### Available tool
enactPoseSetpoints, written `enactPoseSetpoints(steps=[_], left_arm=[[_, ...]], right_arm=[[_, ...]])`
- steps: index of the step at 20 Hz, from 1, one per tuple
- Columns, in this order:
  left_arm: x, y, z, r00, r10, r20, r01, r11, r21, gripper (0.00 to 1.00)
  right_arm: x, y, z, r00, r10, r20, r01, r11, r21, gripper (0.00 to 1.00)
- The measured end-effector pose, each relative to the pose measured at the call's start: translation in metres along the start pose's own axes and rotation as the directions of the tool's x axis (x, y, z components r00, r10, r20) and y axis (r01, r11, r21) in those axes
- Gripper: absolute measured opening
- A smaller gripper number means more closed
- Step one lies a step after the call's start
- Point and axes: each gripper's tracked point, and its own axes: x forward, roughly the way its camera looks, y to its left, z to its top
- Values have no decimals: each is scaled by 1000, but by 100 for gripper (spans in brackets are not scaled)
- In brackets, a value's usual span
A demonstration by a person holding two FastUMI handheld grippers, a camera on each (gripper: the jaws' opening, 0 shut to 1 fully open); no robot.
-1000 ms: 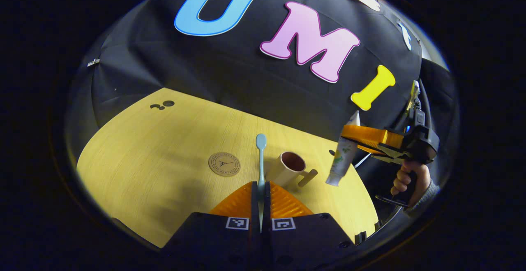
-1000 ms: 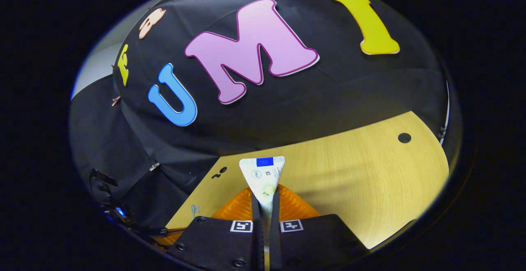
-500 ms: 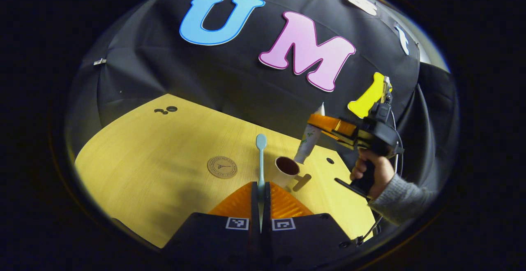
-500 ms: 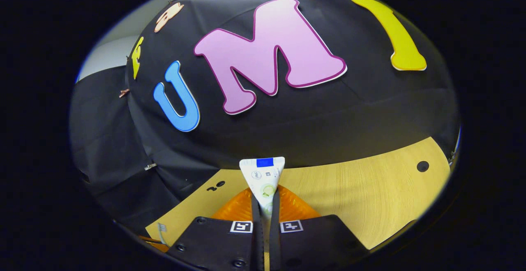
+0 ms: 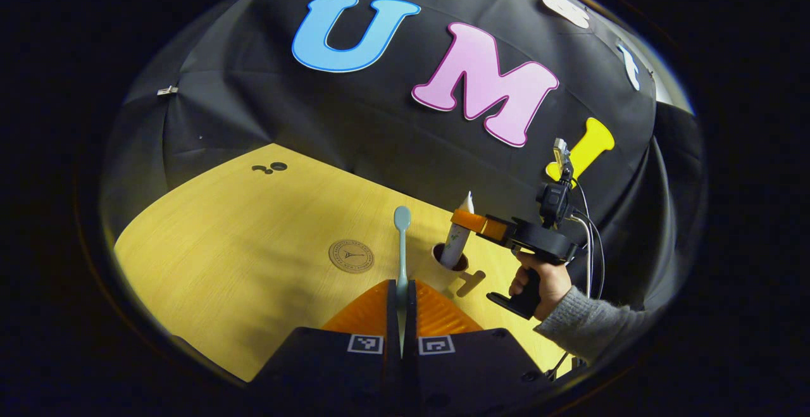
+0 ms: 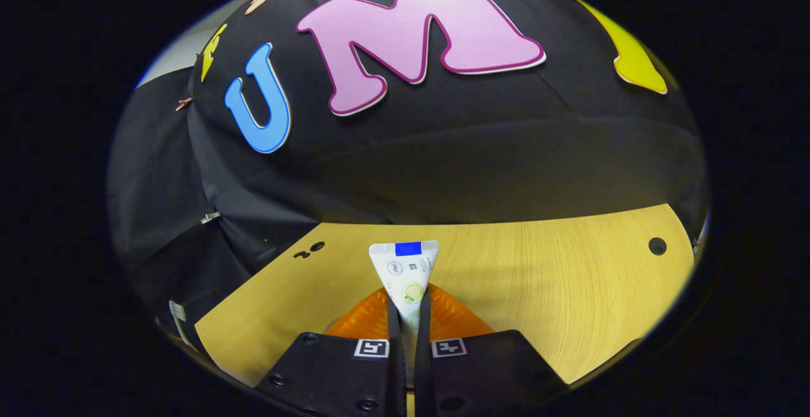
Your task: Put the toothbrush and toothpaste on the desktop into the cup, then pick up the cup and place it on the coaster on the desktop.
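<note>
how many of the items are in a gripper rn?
2. The toothbrush is in the left gripper; the toothpaste is in the right gripper, lower end in the cup.

Left tongs point(image 5: 402, 290): both fingers closed together, pointing forward and level above the table's near edge. Right tongs point(image 5: 465, 221): held level near the table's right edge, fingers pressed together and pointing left in the left gripper view. A hand point(image 5: 538, 281) wraps the pistol-style handle from below; a grey knit sleeve point(image 5: 585, 325) covers the wrist.

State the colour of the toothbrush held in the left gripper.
The toothbrush is pale blue, shown best in the left gripper view.
</note>
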Motion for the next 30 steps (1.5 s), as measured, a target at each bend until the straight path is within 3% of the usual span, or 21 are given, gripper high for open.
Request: enactPoseSetpoints(steps=[4,9,14,19,20,25,26,27,29,30], left_arm=[[8,-5,5,1000,-3,18,3,1000,-7,6],[37,-33,47,991,-59,121,65,997,-40,6],[70,-59,89,964,-104,243,129,988,-86,6],[102,-76,120,926,-137,353,181,979,-96,6],[110,-78,123,920,-140,367,187,978,-97,6],[140,-91,133,904,-151,401,208,972,-104,6],[146,-92,132,903,-153,401,209,973,-99,6],[151,-93,131,903,-155,401,209,973,-94,6],[162,-96,127,903,-159,399,214,972,-95,6],[168,-97,125,903,-161,398,216,971,-99,6]], right_arm=[[1,-9,-11,1000,-12,6,12,1000,8,9],[-4,-12,-10,999,-29,22,28,999,26,11],[-14,-14,-30,999,-36,-14,36,999,9,17],[-23,-23,-36,999,-51,-14,52,996,76,18],[-26,-25,-36,998,-58,-16,59,995,80,24],[-37,-34,-38,996,-88,-9,88,991,97,25],[-39,-32,-37,997,-75,-4,75,991,113,20],[-41,-30,-36,998,-69,1,68,989,129,30],[-44,-29,-28,998,-57,24,52,985,167,36],[-46,-31,-25,998,-60,30,54,983,176,29]])
